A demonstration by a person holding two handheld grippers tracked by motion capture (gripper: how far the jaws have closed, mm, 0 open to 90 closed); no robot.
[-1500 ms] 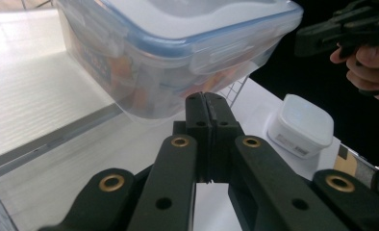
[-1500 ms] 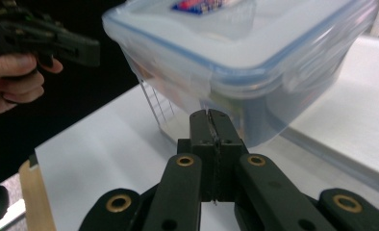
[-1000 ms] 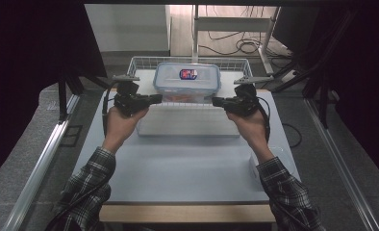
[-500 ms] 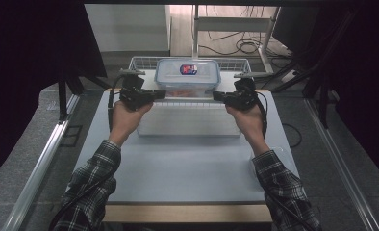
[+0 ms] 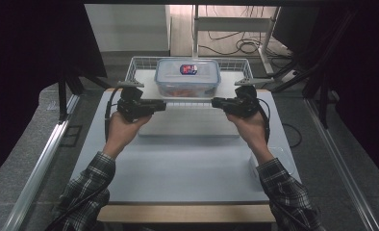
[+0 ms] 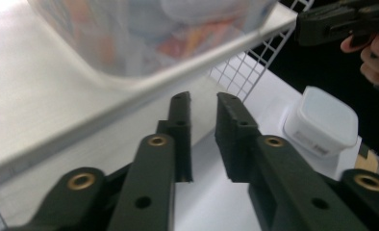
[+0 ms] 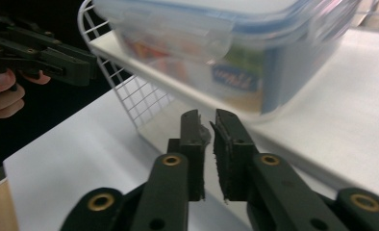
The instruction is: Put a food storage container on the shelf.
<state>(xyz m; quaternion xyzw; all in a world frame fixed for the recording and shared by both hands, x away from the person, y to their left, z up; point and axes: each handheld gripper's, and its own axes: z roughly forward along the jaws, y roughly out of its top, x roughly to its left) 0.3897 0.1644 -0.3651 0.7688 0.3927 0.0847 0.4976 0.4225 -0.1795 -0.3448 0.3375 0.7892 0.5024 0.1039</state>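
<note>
The clear lidded food box [image 5: 187,77] rests on the wire-rimmed white tray [image 5: 142,77] at the counter's far edge. The set-down looks finished: the left hand-held gripper [image 5: 161,105] and right hand-held gripper [image 5: 215,101] have just been opening, jaws narrowly parted with nothing between. Next, both need drawing back.

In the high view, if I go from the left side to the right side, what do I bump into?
Left tongs → clear food box with a blue-edged lid on the white tray → right tongs → small white box at the table's right edge.
</note>
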